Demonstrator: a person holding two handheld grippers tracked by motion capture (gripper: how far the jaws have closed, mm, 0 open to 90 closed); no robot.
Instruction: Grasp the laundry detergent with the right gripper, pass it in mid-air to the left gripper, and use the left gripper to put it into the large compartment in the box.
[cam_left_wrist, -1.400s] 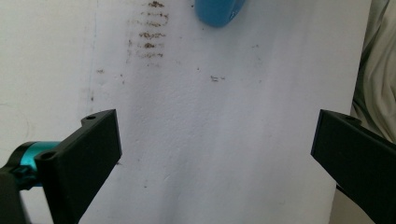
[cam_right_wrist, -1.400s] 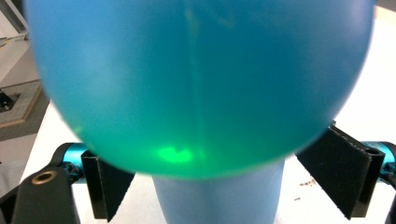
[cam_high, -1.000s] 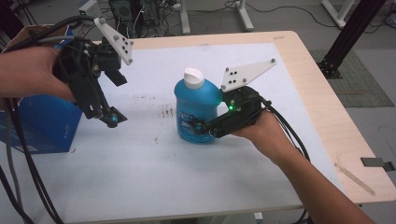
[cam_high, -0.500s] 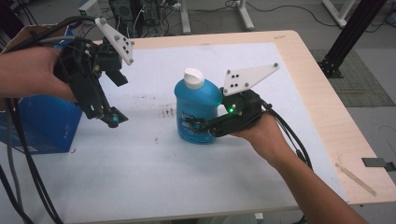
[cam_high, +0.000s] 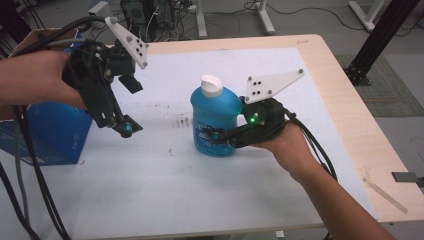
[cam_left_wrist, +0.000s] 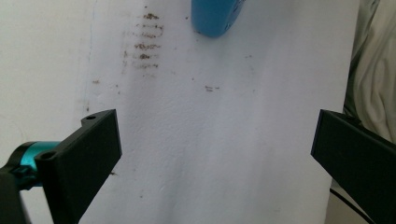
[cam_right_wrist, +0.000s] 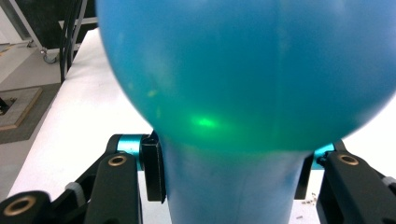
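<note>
A blue bottle (cam_high: 214, 112) with a white cap (cam_high: 211, 85) stands upright in the middle of the white mat (cam_high: 150, 190). My right gripper (cam_high: 220, 137) comes in from the right and is shut on the bottle's lower body. In the right gripper view the blue bottle (cam_right_wrist: 243, 70) looms close, with the jaws pressed against its narrow waist on both sides and a green light reflected on it. My left gripper (cam_high: 128, 106) is held above the mat to the left of the bottle, open and holding nothing. Its view shows the bottle's base (cam_left_wrist: 215, 18) far ahead of the wide-apart jaws.
A blue box (cam_high: 50, 130) sits at the table's left edge under the left hand. Brown smudges (cam_high: 182, 120) mark the mat left of the bottle. The wooden table edge (cam_high: 350, 100) runs along the right. Cables hang from both grippers.
The right gripper has sunk slightly and shifted a little right with the bottle. The left gripper has barely moved.
</note>
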